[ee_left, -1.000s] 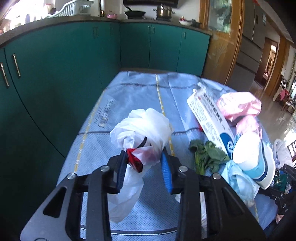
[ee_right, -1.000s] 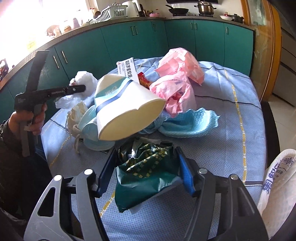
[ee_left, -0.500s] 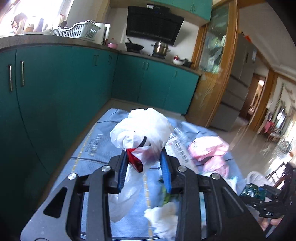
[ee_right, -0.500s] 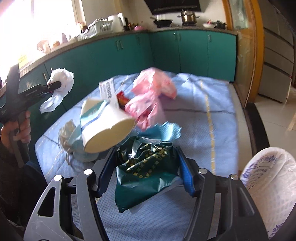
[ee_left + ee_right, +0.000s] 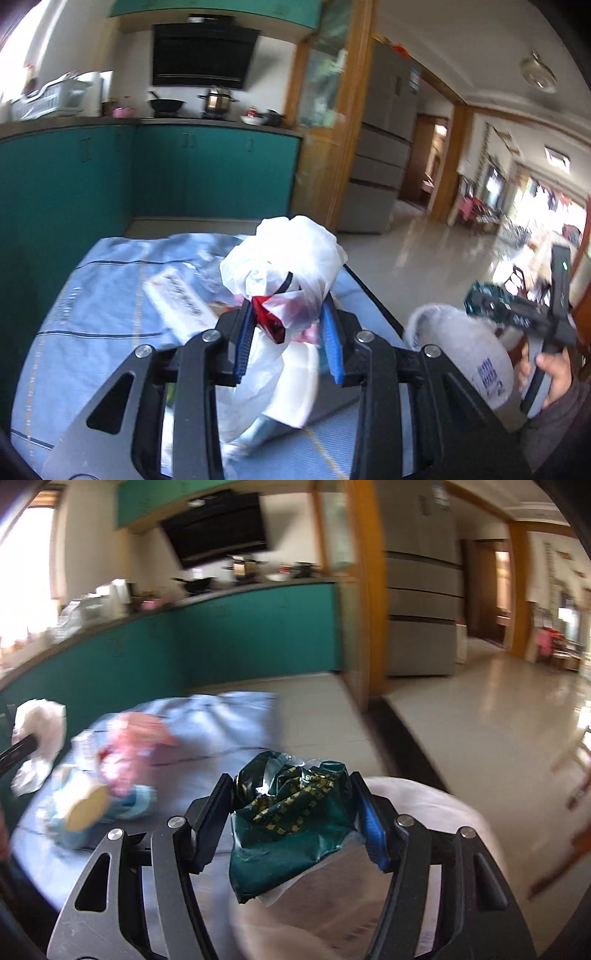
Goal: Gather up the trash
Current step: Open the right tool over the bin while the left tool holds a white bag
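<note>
You have a crumpled white plastic bag [image 5: 284,266] pinched in your left gripper [image 5: 290,341] and a green wrapper [image 5: 291,812] in your right gripper's [image 5: 295,823] jaws above the white sack [image 5: 424,812], while a paper cup [image 5: 83,805], pink bag [image 5: 136,746] and box [image 5: 181,302] wait on the surface [image 5: 92,295].

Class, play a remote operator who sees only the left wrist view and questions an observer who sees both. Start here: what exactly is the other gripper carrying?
Observer: The right gripper is shut on a crumpled dark green wrapper with gold print.
Operator: What is under it?
Observer: The white sack lies directly beneath, its fabric filling the near foreground.
Operator: What stays on the table that my bag hides?
Observer: A tipped paper cup and a pink plastic bag lie on the blue cloth.
</note>
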Available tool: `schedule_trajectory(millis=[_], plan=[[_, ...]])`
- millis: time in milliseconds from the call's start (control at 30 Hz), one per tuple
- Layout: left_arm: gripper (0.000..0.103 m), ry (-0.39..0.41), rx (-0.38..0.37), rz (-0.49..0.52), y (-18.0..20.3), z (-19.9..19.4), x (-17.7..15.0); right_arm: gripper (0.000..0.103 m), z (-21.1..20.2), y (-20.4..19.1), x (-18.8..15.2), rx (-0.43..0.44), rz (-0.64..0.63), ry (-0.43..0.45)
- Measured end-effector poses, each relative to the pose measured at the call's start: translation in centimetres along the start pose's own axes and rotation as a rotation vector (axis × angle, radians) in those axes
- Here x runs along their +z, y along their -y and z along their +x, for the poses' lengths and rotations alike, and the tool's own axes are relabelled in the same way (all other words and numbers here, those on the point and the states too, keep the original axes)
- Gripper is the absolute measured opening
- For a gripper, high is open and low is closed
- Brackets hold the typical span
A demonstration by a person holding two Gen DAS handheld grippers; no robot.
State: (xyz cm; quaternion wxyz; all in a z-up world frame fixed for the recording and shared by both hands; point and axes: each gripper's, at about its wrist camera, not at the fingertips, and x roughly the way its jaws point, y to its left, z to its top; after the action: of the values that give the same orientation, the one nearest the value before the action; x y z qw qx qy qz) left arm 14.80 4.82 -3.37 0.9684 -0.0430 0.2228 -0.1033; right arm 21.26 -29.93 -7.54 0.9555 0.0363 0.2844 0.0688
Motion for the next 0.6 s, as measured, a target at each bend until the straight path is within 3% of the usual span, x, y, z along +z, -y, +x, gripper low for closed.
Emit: schedule_trajectory(millis=[67, 233, 600], plan=[[0.035, -0.014, -0.015, 0.06, 2.4, 0.7, -0.4, 0.063, 0.5, 1.6, -0.6, -0.069, 0.02, -0.04], [0.035, -0.079, -0.098, 0.144, 7.6, 3.2, -1.6, 0.063, 1.7, 3.3, -2.4, -0.118, 0.025, -0.125], [0.037, -0.235, -0.26, 0.166, 15.8, 10.0, -3.3, 0.066, 1.1, 6.2, -4.6, -0.16, 0.053, -0.164]])
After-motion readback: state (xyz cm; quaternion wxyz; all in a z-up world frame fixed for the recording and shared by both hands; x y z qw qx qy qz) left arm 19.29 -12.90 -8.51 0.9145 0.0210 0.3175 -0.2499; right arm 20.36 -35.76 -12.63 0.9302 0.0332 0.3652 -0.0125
